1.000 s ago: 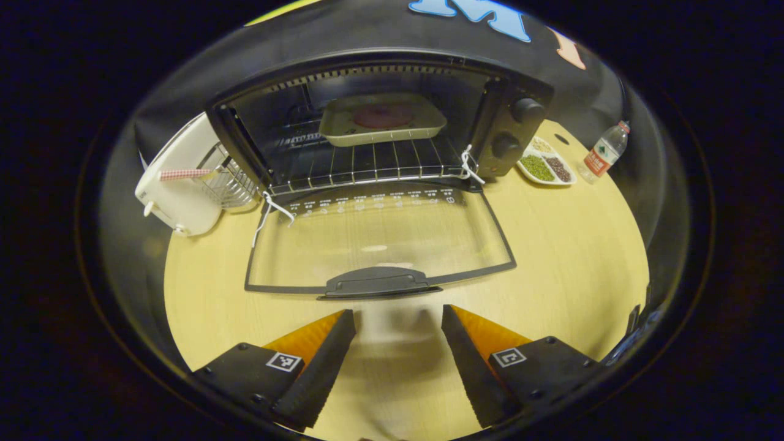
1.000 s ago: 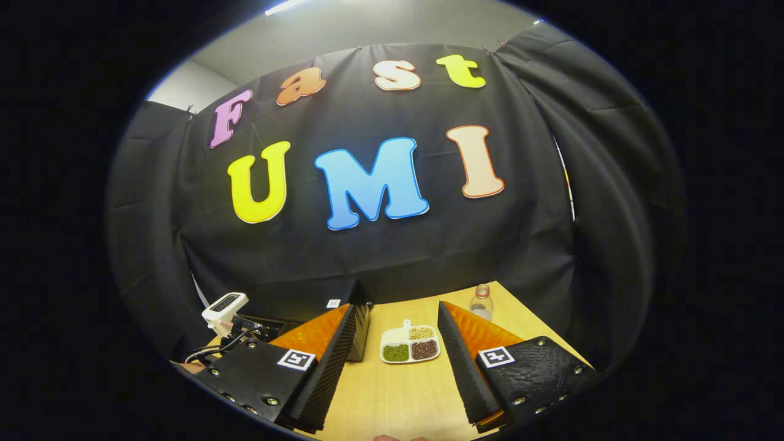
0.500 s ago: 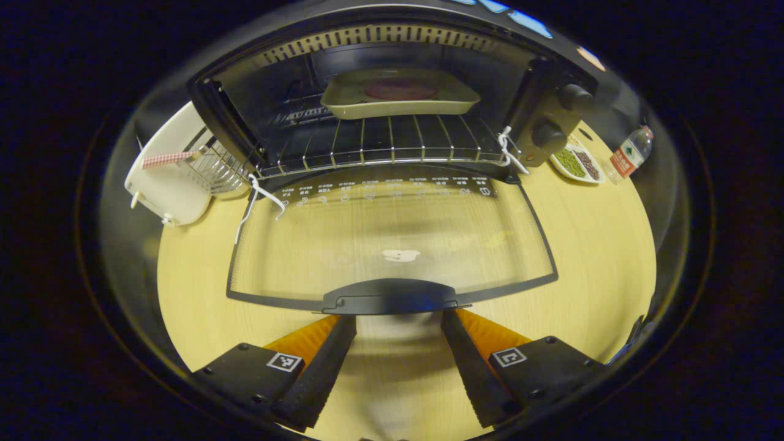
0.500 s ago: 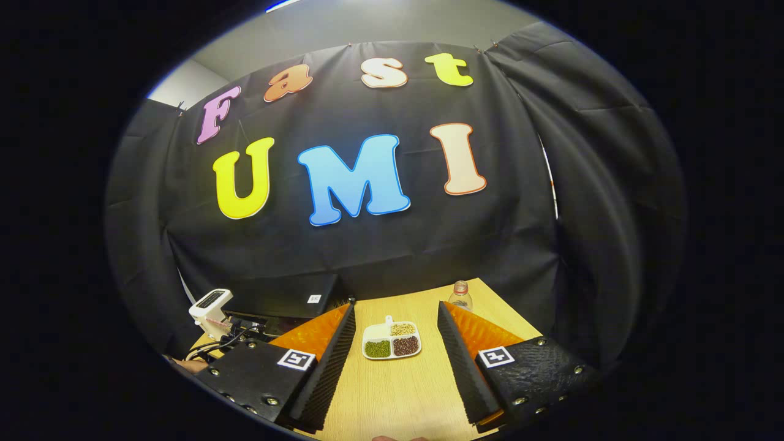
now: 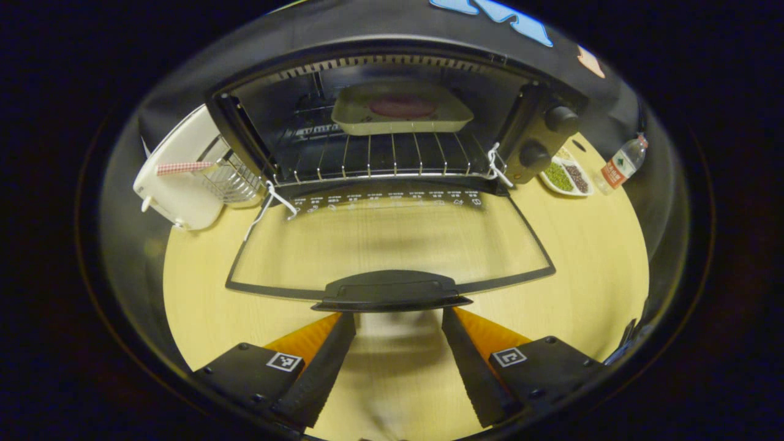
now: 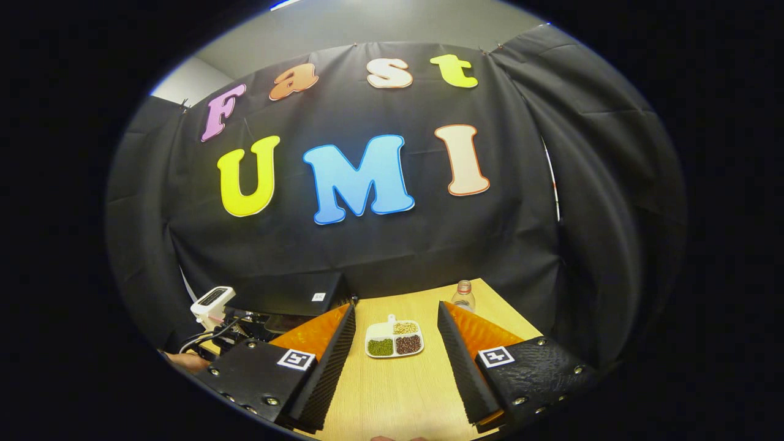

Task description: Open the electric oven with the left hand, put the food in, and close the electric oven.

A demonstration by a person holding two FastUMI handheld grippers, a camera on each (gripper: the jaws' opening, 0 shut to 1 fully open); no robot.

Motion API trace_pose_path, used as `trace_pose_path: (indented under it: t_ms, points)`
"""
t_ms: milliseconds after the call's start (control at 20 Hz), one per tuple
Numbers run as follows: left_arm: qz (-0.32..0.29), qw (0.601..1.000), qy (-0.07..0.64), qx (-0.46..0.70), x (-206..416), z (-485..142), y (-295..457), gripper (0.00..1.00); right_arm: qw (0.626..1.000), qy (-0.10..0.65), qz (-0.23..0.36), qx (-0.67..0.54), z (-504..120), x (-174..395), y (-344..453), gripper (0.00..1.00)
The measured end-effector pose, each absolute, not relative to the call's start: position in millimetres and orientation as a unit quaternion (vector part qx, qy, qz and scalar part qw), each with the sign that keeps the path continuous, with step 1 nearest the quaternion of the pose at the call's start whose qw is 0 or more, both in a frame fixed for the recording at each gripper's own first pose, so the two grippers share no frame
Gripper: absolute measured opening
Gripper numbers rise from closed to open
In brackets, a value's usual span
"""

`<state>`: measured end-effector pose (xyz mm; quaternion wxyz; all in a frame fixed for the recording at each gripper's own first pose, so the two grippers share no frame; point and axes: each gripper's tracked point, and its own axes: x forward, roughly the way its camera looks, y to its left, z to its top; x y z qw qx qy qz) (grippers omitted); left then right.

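Left gripper view: left gripper point(image 5: 398, 331) with fingers spread wide, empty, tips just short of the door handle point(image 5: 391, 290); not touching it as far as can be seen
Electric oven point(image 5: 392, 116): on the wooden table point(image 5: 588, 245); glass door point(image 5: 386, 239) folded down flat toward the camera; two knobs point(image 5: 548, 135) on its right panel
Food: dark round piece point(image 5: 402, 106) in a shallow tray point(image 5: 401, 110); tray sits on the wire rack point(image 5: 380, 156) inside the oven
Beside the oven: white appliance point(image 5: 177, 184) with a wire basket to the left; divided dish point(image 5: 566, 176) of beans and a water bottle point(image 5: 618, 162) to the right
Right gripper view: right gripper point(image 6: 392, 343) spread wide, holding nothing, raised over the table; divided dish between its fingers farther off; water bottle behind; oven's top at the left
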<state>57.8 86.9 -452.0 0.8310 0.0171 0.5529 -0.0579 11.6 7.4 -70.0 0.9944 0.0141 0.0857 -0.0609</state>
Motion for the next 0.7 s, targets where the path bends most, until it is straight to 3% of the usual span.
trace_pose_path:
  t_ms: [100,700]
  points:
    - [-0.059,0.837,0.543,0.017,58.2,-442.2,86.6,1.0,0.995,0.087,-0.056,0.014,-69.4,12.3,14.9,0.82]
    - [-0.046,0.873,0.485,-0.037,80.8,-404.8,78.6,0.97,0.994,0.099,-0.039,0.015,-73.3,17.4,25.5,0.82]
